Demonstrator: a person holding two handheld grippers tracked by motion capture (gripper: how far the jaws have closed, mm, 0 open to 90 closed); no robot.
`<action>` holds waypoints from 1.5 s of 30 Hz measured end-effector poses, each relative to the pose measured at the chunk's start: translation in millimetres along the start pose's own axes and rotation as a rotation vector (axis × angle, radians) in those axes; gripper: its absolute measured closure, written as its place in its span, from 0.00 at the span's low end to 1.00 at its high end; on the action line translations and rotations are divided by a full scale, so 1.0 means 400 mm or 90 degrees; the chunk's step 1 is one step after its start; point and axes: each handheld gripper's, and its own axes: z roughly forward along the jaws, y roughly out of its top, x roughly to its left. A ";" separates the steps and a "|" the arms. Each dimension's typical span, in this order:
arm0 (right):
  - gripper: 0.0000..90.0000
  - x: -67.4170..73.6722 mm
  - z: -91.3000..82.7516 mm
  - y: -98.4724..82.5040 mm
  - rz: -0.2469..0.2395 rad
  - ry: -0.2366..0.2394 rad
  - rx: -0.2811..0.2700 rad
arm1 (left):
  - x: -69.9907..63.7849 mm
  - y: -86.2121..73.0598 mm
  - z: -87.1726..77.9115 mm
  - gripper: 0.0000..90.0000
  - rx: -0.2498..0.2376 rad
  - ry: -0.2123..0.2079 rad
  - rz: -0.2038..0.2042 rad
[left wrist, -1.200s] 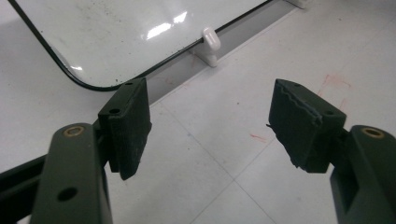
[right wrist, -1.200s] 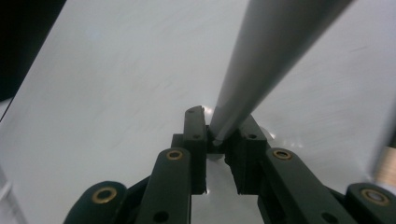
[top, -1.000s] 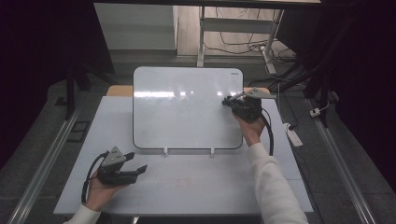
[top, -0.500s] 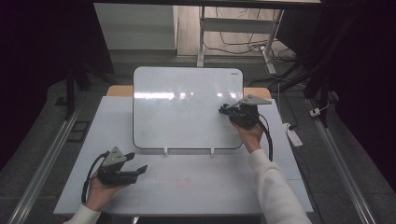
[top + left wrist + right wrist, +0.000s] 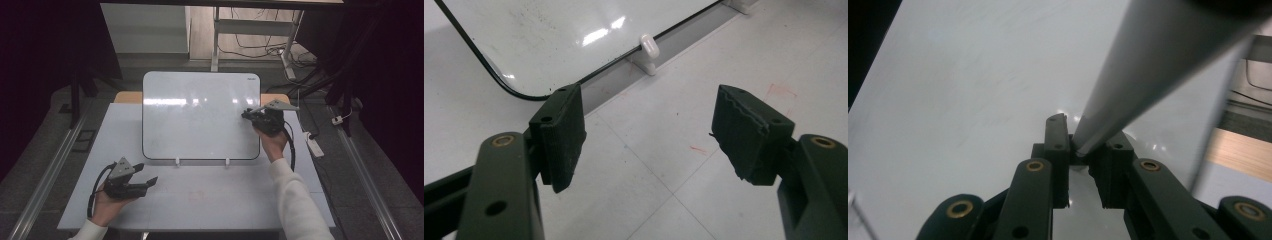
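A white whiteboard (image 5: 200, 115) leans on two small clips on the pale table (image 5: 225, 200). My right gripper (image 5: 246, 115) is over the board's right part, pointing left; in the right gripper view it (image 5: 1083, 145) is shut on the end of a grey marker-like stick (image 5: 1148, 65), with the board (image 5: 973, 75) close behind. My left gripper (image 5: 150, 182) rests near the table's front left, its jaws open with nothing between them. In the left gripper view it (image 5: 649, 135) points at the board's lower corner (image 5: 549, 35).
Two white clips (image 5: 176, 161) (image 5: 227, 161) hold the board's lower edge; one clip (image 5: 649, 47) is in the left gripper view. Faint red marks (image 5: 781, 92) stain the table. A white power strip (image 5: 314, 145) lies on the floor at the right, with table legs and cables behind.
The right gripper has slid a little down the board's right side, toward the person. The left gripper has stayed where it was.
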 end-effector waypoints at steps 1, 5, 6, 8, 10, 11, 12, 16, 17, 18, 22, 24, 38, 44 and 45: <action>0.86 -0.007 -0.002 0.000 0.012 0.002 -0.004 | 0.001 0.000 0.000 0.33 -0.001 0.001 -0.001; 0.86 0.026 0.007 -0.014 -0.015 0.036 0.030 | 0.003 0.001 0.003 0.33 -0.001 0.002 -0.005; 0.86 0.036 0.011 -0.020 -0.024 0.047 0.041 | 0.003 0.001 0.003 0.33 -0.001 0.003 -0.004; 0.86 0.042 0.009 -0.024 -0.032 0.052 0.052 | 0.002 0.001 0.002 0.33 -0.003 0.003 -0.004; 0.86 0.036 -0.005 -0.023 -0.012 0.052 0.041 | 0.002 0.001 0.000 0.33 -0.005 0.004 -0.003; 0.86 0.036 -0.013 -0.021 -0.005 0.060 0.034 | 0.003 0.001 -0.001 0.33 -0.008 0.005 -0.003; 0.86 0.042 -0.022 -0.020 -0.006 0.069 0.032 | 0.004 0.001 -0.002 0.33 -0.009 0.007 -0.004; 0.86 0.085 -0.053 -0.022 -0.028 0.110 0.035 | 0.008 0.001 -0.005 0.33 -0.018 0.010 -0.009; 0.86 0.096 -0.060 -0.026 -0.031 0.121 0.037 | 0.008 0.001 -0.006 0.33 -0.021 0.012 -0.011; 0.86 0.107 -0.066 -0.031 -0.033 0.131 0.040 | 0.009 0.001 -0.008 0.33 -0.025 0.014 -0.013; 0.86 0.144 -0.087 -0.052 -0.044 0.164 0.053 | 0.010 0.003 -0.014 0.33 -0.037 0.017 -0.019; 0.86 0.160 -0.093 -0.062 -0.047 0.176 0.062 | 0.009 0.004 -0.013 0.33 -0.038 0.018 -0.019; 0.86 0.246 -0.059 -0.127 -0.061 0.268 0.142 | -0.001 0.014 -0.019 0.33 -0.065 0.030 -0.012; 0.86 0.263 -0.047 -0.136 -0.062 0.281 0.151 | -0.014 0.034 -0.011 0.33 -0.080 0.031 0.000; 0.86 0.266 -0.045 -0.137 -0.060 0.284 0.151 | -0.020 0.042 -0.007 0.34 -0.082 0.027 0.006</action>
